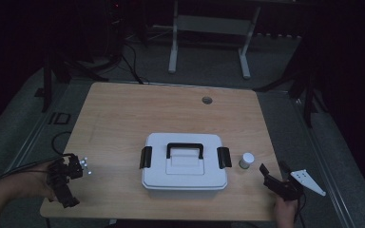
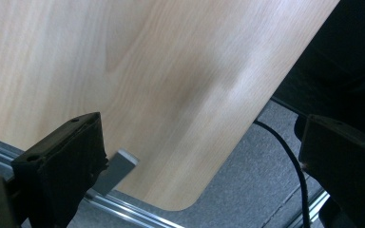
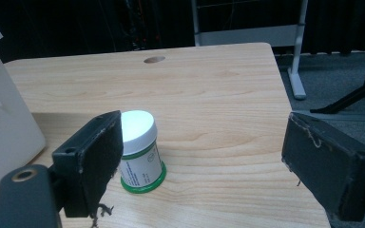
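- The right gripper (image 3: 202,161) sat near the front right corner of the table (image 1: 123,114), its 2 jaws spread wide apart with nothing between them.
- The small jar (image 3: 140,152), white-capped with a green band at its base, stood upright on the wood just beside the right end of the white box (image 1: 184,161), apart from it. In the right gripper view it showed partly behind the left jaw, off the centreline.
- The left gripper (image 1: 66,178) rested at the front left edge of the table, well apart from the box; its own view showed both jaws wide apart and looked down over the rounded table corner to the grey floor (image 2: 256,190).
- The step in hand looked like a reach for the jar with the right gripper. To do it well, the gripper needed to shift towards the box side so the jar sat midway between the jaws before any closing.
- The approach was best kept level and low, aimed at the labelled body rather than the cap, since a high pinch could tip so light a jar.
- The jaw nearer the box had little room; it had to slip between jar and box wall without nudging either.
- The box's lid was down, and its 2 black side latches (image 1: 146,157) appeared fastened, so the left gripper probably had work there.
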{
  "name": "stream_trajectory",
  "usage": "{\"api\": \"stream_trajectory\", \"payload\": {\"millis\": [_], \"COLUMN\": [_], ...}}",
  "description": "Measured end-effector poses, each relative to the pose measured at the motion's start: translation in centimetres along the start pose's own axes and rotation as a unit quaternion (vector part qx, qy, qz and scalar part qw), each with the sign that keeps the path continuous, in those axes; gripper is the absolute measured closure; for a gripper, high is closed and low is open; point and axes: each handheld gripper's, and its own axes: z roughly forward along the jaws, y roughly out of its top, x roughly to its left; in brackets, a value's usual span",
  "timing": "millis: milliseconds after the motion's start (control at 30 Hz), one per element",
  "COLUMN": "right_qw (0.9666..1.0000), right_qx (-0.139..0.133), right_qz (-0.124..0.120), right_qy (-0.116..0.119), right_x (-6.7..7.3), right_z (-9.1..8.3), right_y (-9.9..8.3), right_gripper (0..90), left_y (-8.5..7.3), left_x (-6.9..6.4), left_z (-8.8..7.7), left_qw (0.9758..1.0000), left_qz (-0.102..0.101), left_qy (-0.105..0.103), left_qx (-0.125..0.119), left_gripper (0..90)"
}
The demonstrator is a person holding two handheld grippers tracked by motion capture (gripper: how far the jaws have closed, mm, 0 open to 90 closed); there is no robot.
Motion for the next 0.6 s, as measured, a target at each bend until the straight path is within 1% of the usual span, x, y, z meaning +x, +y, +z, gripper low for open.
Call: {"api": "stream_trajectory", "payload": {"millis": [67,167,300,433,533,567,600], "right_qw": [1.0000,1.0000,0.9999,0.9998,0.9999,0.9999,0.9999], "right_qx": [0.001,0.001,0.007,0.010,0.009,0.010,0.010], "right_qz": [0.001,0.001,-0.008,-0.014,-0.013,-0.012,-0.011], "right_qy": [0.000,-0.001,-0.002,-0.003,-0.003,-0.002,-0.002], "right_x": [0.0,0.0,0.1,0.2,0.2,0.2,0.2], "right_z": [0.0,0.0,0.1,0.2,0.2,0.2,0.2], "right_y": [0.0,0.0,0.0,0.0,0.0,0.0,0.0], "right_gripper": [13.4,13.4,13.4,13.4,13.4,13.4,13.4], "left_y": [0.5,1.1,2.1,3.0,3.5,4.1,4.3], "left_x": [0.0,0.0,-0.1,-0.2,-0.3,-0.3,-0.4], "left_z": [-0.5,-1.2,-2.3,-3.1,-3.6,-4.2,-4.5], "left_qw": [1.0000,1.0000,0.9998,0.9996,0.9995,0.9993,0.9991], "left_qz": [0.003,0.008,0.017,0.027,0.029,0.034,0.037], "left_qy": [-0.004,-0.002,0.006,0.010,0.010,0.012,0.016], "left_qx": [0.003,0.005,-0.003,-0.002,-0.005,-0.007,-0.008], "left_gripper": [1.4,1.4,1.4,1.4,1.4,1.4,1.4]}}
